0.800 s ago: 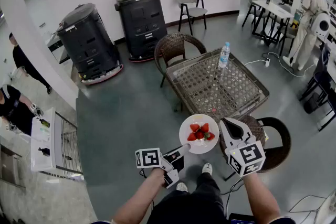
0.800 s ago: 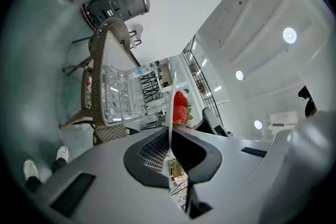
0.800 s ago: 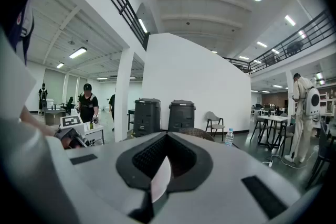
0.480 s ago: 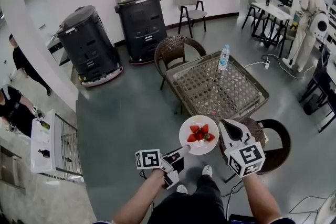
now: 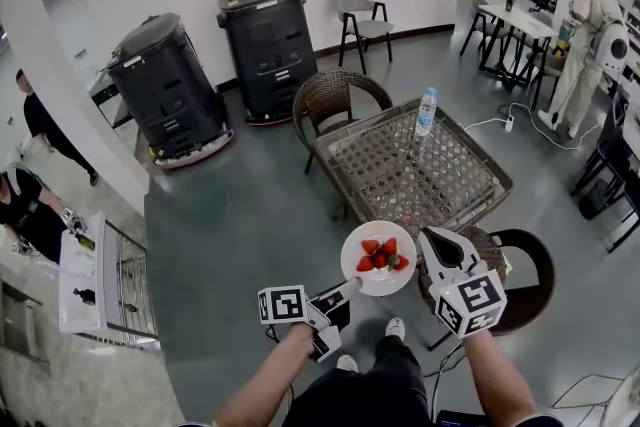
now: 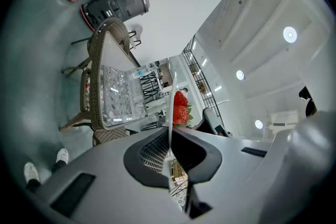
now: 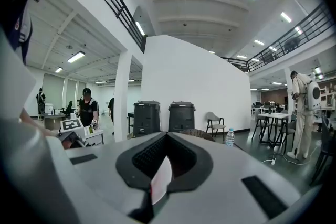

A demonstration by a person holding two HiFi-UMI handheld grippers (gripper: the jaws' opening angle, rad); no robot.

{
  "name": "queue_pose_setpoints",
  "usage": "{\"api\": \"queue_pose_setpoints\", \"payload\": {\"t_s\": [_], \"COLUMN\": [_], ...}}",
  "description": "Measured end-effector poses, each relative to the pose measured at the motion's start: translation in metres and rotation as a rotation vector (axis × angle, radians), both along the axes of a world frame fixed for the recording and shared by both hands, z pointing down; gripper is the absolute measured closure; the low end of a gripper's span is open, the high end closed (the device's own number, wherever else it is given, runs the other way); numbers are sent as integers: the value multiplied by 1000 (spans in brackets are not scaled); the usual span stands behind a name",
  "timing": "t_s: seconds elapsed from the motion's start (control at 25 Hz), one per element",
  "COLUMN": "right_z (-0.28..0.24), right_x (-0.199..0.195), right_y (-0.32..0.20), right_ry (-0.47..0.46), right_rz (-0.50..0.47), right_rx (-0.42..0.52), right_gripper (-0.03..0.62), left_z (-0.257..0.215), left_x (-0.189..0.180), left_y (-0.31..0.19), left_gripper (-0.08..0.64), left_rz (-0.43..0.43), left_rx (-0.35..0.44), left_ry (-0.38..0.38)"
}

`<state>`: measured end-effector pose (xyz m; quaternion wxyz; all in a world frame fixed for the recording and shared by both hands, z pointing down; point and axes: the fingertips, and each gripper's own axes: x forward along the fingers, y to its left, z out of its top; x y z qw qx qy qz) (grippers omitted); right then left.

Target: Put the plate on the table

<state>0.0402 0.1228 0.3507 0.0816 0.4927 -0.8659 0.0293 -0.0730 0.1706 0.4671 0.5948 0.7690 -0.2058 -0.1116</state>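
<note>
So that the red strawberries (image 5: 380, 255) lie level, left tool (image 5: 350, 287) and right tool (image 5: 424, 245) each pinch the rim of the round white plate (image 5: 352, 245), short of the glass-topped wicker table (image 5: 400, 165).

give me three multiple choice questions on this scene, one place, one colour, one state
1. The water bottle stands: A on a shelf; B on the table; C in a box.
2. The strawberries on the plate are: A yellow; B green; C red.
3. The plate is: A lying on the table; B held up by the left tool and right tool; C in a sink.
B: it stands upright on the tabletop. C: they show red. B: each tool is shut on its rim.
</note>
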Motion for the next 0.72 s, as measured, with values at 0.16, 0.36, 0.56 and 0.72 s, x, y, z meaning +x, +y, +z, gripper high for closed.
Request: {"api": "queue_pose_setpoints", "payload": {"t_s": [0.16,0.36,0.56,0.72], "right_z": [1,2,4,11], "right_x": [6,13,23,35], "right_y": [-6,-19,-37,-60], "right_ry": [-10,-20,-24,-29], "right_rz": [-7,-23,-44,-60], "right_rx": [7,9,9,-4], "right_gripper": [588,588,588,588], "left_z": [2,4,6,10], "left_x": [6,15,26,37], "left_y": [-6,-17,-34,-53], "left_gripper": [543,543,543,543], "left_rz": [0,-4,-13,-24], "left_rx": [-7,-15,-23,-31], "left_ry": [-1,-2,-10,-13]}}
